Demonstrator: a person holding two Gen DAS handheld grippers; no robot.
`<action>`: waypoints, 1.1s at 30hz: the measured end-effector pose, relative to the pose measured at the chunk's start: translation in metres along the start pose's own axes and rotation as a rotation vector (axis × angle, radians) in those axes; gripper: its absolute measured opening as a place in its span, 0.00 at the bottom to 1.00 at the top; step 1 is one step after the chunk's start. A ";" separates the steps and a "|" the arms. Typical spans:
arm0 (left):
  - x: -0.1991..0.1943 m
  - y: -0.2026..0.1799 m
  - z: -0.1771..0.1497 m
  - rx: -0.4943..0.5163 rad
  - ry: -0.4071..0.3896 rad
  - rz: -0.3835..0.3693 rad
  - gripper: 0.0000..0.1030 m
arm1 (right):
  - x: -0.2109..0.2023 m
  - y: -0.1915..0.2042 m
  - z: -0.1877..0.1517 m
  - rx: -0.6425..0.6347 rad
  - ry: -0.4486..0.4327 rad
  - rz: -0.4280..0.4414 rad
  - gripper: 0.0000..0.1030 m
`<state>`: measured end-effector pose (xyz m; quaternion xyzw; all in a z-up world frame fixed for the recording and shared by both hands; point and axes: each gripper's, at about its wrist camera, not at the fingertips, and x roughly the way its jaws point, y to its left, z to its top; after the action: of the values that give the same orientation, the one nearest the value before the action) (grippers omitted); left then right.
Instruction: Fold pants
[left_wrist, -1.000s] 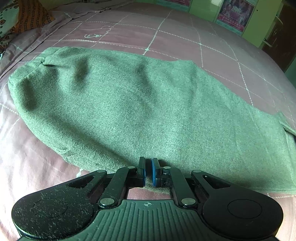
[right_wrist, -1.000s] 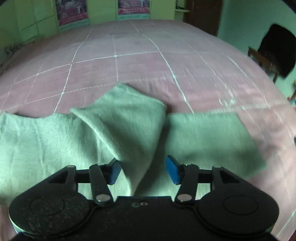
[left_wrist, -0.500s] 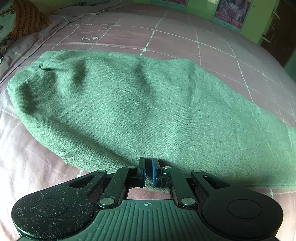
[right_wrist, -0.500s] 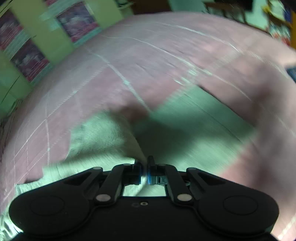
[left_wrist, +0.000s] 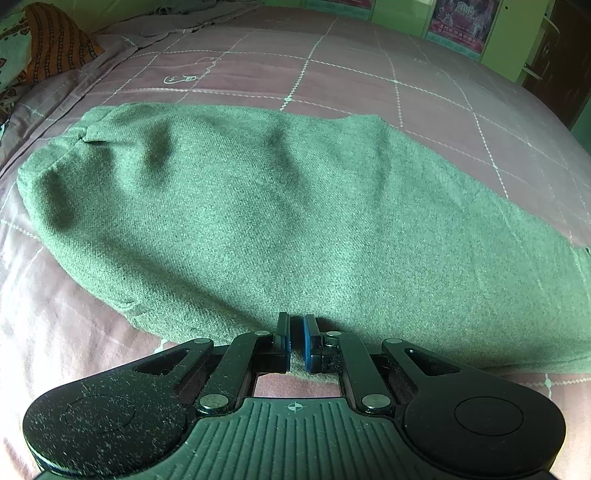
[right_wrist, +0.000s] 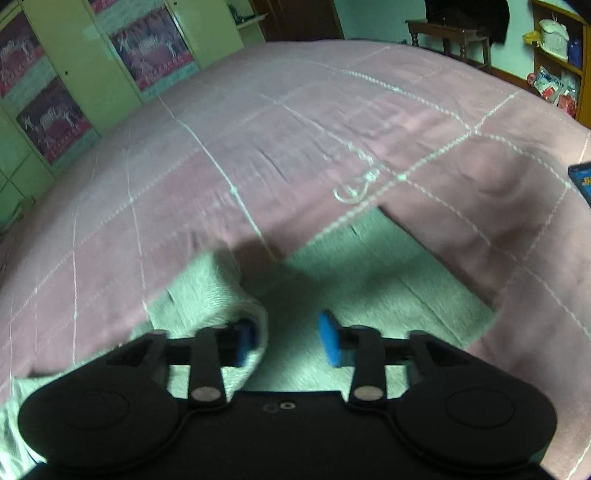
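Green pants (left_wrist: 258, 221) lie flat across the pink bed, waist end at the left of the left wrist view. My left gripper (left_wrist: 297, 343) sits at their near edge, shut on the hem, which runs under the blue pads. In the right wrist view the leg end of the pants (right_wrist: 369, 288) lies ahead. My right gripper (right_wrist: 288, 341) hangs just above it and its jaws are opening. A raised fold of the leg (right_wrist: 218, 291) drapes against the left pad (right_wrist: 245, 341). The right pad (right_wrist: 330, 343) stands free, so nothing is pinched.
The pink quilted cover (left_wrist: 332, 74) spreads far beyond the pants. A patterned orange pillow (left_wrist: 55, 48) lies at the far left corner. Green wardrobe doors with posters (right_wrist: 55, 110) stand behind the bed, shelves (right_wrist: 554, 55) at the right. A blue object (right_wrist: 581, 181) shows at the right edge.
The right gripper shut on a fold of the leg, swung sideways with a roll, and has now opened again. The left gripper has kept still and shut.
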<state>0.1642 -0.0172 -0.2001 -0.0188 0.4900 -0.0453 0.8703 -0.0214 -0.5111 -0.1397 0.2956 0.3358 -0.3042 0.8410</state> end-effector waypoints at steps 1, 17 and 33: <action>0.000 -0.001 0.000 0.004 0.000 0.003 0.07 | -0.002 0.003 -0.001 -0.018 -0.013 -0.004 0.67; -0.001 -0.001 0.000 0.031 0.000 0.008 0.07 | -0.014 -0.086 -0.029 0.366 0.056 0.090 0.09; -0.003 -0.002 0.000 0.084 -0.001 0.008 0.07 | -0.002 -0.089 -0.007 0.072 0.027 -0.059 0.07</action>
<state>0.1627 -0.0192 -0.1976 0.0197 0.4873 -0.0622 0.8708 -0.0890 -0.5624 -0.1685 0.3195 0.3444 -0.3370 0.8159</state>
